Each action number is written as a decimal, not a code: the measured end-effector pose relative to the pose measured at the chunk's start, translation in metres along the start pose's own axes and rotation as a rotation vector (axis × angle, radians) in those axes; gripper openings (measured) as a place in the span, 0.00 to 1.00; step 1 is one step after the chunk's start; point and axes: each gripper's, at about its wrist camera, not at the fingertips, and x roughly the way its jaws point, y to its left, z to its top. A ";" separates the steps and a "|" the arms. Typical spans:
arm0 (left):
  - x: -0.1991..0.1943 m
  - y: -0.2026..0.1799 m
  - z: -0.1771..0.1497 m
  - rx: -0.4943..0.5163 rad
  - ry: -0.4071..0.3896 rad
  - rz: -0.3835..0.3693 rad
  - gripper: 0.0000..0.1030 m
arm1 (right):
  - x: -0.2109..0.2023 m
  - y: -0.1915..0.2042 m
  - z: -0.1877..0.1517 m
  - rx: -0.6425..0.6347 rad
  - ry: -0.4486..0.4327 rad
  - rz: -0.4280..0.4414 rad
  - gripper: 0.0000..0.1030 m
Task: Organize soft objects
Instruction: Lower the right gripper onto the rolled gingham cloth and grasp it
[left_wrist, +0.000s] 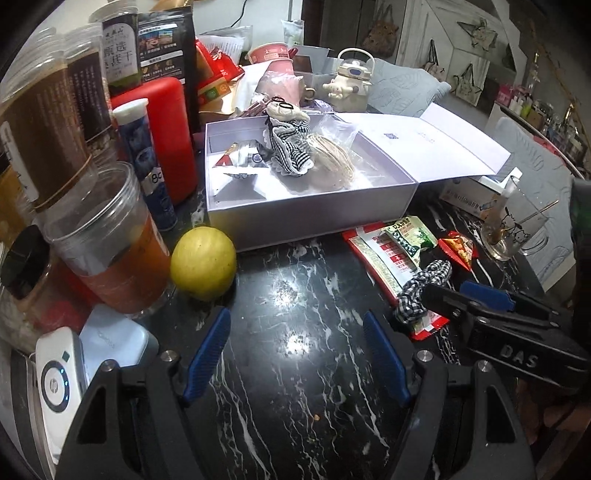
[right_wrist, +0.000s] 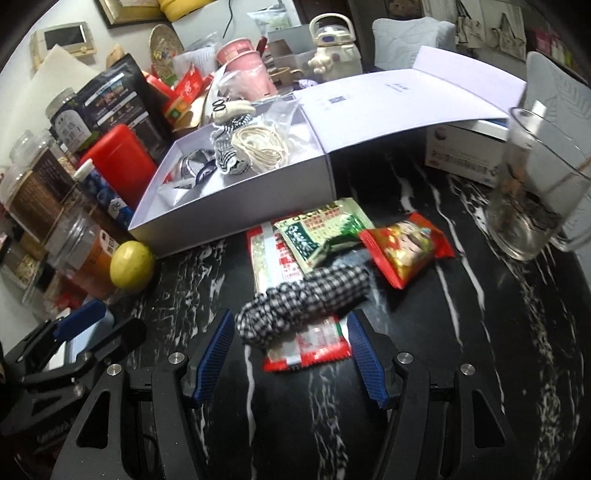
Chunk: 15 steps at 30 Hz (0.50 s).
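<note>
The black-and-white gingham scrunchie (right_wrist: 303, 304) sits low-centre in the right wrist view, bunched up on top of some snack packets. A striped scrunchie (right_wrist: 229, 153) and cream cords (right_wrist: 264, 147) are piled in the open white box (right_wrist: 236, 218), upper left.

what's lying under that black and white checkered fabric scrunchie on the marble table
The black-and-white checkered fabric scrunchie lies on a flat red-and-white foil packet, its far end toward a green-and-white sachet. The packet's middle is covered, so its print there can't be seen.
</note>
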 end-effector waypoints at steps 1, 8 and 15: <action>0.001 0.000 0.001 0.002 0.001 0.000 0.72 | 0.004 0.001 0.002 -0.006 0.006 -0.008 0.62; 0.008 -0.002 0.008 0.016 0.003 0.015 0.72 | 0.029 0.001 0.012 0.000 0.066 -0.053 0.68; 0.014 -0.008 0.008 0.021 0.024 0.015 0.72 | 0.030 -0.016 0.007 0.088 0.060 0.044 0.49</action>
